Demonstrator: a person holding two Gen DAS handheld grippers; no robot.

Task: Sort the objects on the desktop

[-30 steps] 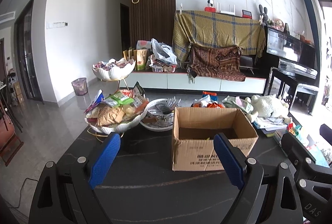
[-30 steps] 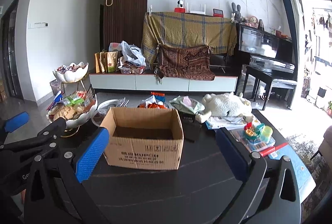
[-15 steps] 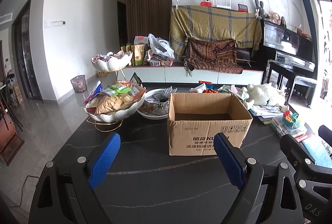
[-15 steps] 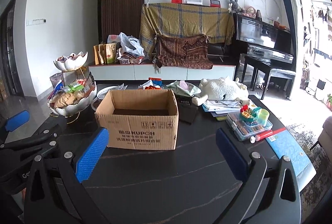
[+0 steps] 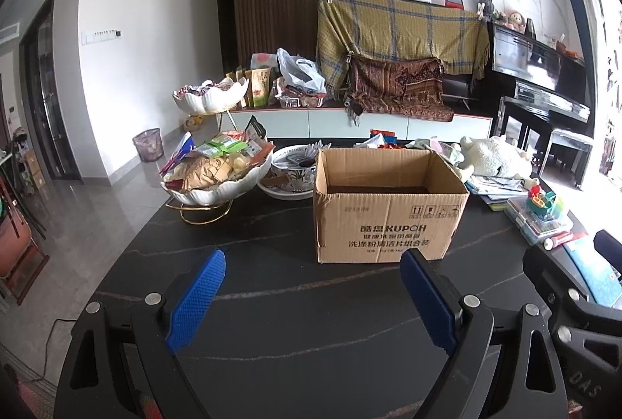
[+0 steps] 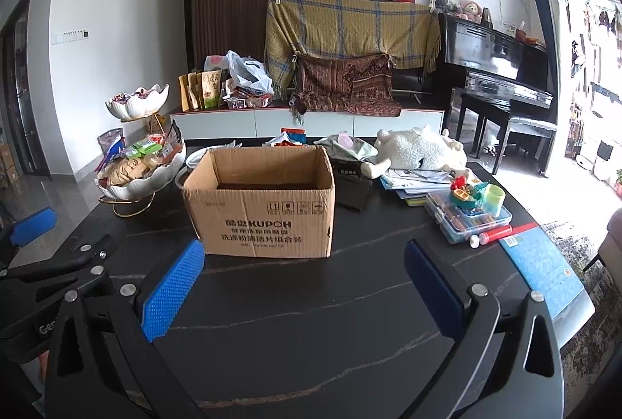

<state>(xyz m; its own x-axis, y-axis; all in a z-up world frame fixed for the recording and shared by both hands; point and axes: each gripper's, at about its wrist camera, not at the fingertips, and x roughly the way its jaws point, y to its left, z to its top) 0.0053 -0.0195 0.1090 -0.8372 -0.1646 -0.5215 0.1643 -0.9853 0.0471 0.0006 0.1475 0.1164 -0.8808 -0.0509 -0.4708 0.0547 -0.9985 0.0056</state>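
An open, empty-looking cardboard box (image 5: 388, 209) stands on the dark table (image 5: 291, 302); it also shows in the right wrist view (image 6: 264, 205). My left gripper (image 5: 313, 263) is open and empty, short of the box. My right gripper (image 6: 303, 255) is open and empty, just before the box front. To the right lie a white plush toy (image 6: 423, 149), papers (image 6: 416, 182), a clear box of small toys (image 6: 466, 213), a red tube (image 6: 493, 235) and a blue booklet (image 6: 540, 263). A black wallet-like item (image 6: 352, 187) lies behind the box.
A white shell bowl of snacks on a gold stand (image 5: 217, 178) sits at the left, a patterned bowl (image 5: 291, 174) beside it. Clutter lies along the table's far edge (image 6: 295, 139). A piano (image 6: 501, 69) and low cabinet stand beyond.
Both grippers have drawn back from the box and tilted down, so more bare table shows before them. Both stay open; nothing was picked up.
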